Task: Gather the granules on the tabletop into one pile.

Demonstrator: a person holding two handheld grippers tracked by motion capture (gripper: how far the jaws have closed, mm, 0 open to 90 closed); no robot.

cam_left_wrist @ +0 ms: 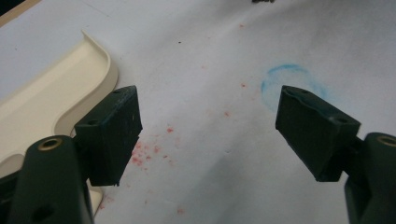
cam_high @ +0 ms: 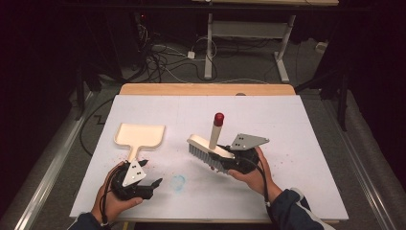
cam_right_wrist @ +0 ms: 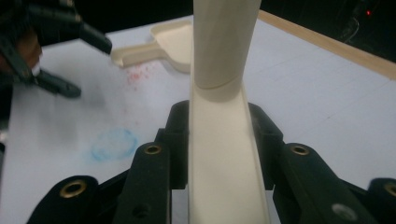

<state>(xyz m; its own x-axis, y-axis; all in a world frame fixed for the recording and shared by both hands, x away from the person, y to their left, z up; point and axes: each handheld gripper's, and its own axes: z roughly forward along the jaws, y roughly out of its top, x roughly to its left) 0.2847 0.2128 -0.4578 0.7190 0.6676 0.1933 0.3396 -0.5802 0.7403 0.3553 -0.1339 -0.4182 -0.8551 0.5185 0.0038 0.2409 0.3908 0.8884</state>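
Right now: left gripper [cam_high: 154,184] nearest, jaws wide, holding nothing, beside the dustpan [cam_high: 140,135] handle. Right gripper [cam_high: 229,163] clamped on the brush [cam_high: 208,151], bristles lifted clear of the table [cam_high: 297,143]. Red crumbs [cam_left_wrist: 142,151] unswept near the pan, blue ring [cam_high: 178,182] in front. Sweeping barely begun, seemingly; pan not yet gripped. One brush, one dustpan, two grippers.

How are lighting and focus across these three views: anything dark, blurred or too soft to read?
High view: white table sheet evenly lit, surroundings nearly black, picture slightly soft. Left gripper view: left gripper jaws dark but sharp, dustpan readable. Right gripper view: brush so close it looks soft and featureless, far background black.
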